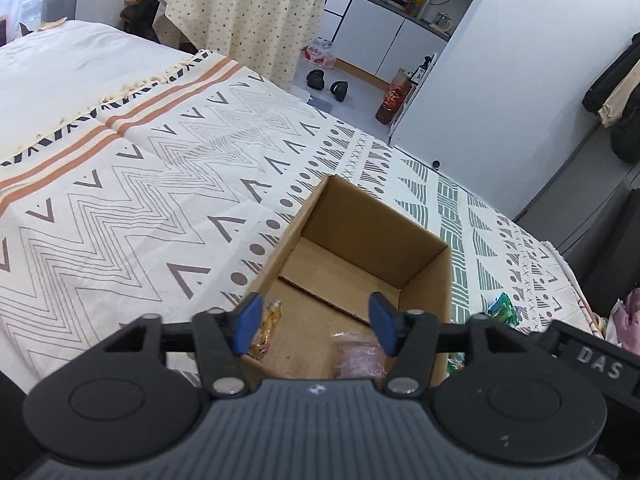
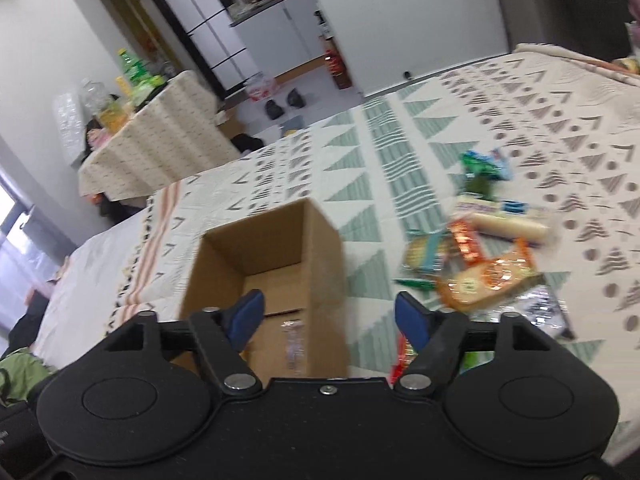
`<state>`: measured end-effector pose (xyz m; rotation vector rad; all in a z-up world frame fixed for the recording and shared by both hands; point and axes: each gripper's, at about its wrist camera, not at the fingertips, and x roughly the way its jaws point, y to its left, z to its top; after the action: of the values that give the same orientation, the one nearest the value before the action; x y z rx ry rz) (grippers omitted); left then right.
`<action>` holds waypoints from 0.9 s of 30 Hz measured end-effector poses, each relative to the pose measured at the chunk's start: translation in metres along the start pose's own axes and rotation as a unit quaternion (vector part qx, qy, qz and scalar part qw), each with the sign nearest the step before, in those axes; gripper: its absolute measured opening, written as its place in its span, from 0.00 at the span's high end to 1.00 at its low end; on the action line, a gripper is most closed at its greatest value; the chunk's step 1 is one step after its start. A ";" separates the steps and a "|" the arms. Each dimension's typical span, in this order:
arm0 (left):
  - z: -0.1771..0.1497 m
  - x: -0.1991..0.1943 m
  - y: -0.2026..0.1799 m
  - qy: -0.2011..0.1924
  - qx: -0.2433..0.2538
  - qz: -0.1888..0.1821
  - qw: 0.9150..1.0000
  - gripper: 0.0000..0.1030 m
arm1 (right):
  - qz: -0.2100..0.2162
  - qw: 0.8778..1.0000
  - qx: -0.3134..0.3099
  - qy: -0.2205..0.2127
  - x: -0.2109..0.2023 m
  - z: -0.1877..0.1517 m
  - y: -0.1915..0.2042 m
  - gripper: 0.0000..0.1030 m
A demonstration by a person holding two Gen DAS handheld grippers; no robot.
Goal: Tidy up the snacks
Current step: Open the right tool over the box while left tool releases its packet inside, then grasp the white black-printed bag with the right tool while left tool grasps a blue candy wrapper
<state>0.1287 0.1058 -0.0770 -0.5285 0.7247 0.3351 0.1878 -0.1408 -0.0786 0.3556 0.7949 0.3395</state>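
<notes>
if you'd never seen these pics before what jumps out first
The open brown cardboard box on the patterned cream bedspread draws the eye first, with a yellow-wrapped snack and a pink-wrapped one already lying on its floor. Next comes the colourful heap of snack packets on the bedspread to the right of the box. Both blue-padded grippers, left and right, hang open at the box, holding nothing.

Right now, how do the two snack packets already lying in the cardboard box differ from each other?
The yellow-orange packet lies at the box's left wall, beside the left gripper's left pad; the pink packet lies further right, near the right pad. The yellow-orange packet is narrow and brightly printed; the pink packet looks wider and paler. Both rest on the floor of the cardboard box, and neither is gripped.
</notes>
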 end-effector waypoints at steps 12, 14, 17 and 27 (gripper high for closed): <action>-0.014 -0.008 -0.024 -0.020 0.042 -0.006 0.999 0.13 | -0.045 0.999 -0.008 -0.009 -0.028 -0.007 -0.032 0.03; -0.015 -0.011 -0.027 -0.027 0.048 -0.013 0.998 0.09 | -0.053 0.998 -0.011 -0.012 -0.032 -0.007 -0.036 0.00; -0.018 -0.015 -0.034 -0.032 0.056 -0.017 0.998 0.07 | -0.050 0.999 -0.003 -0.012 -0.038 -0.006 -0.047 0.00; -0.033 -0.015 -0.058 -0.015 0.096 -0.050 0.994 0.07 | -0.072 0.997 0.018 -0.007 -0.050 -0.007 -0.083 0.00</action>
<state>0.1268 0.0383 -0.0676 -0.3758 0.6901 0.1771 0.1632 -0.2342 -0.0872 0.3331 0.8084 0.1872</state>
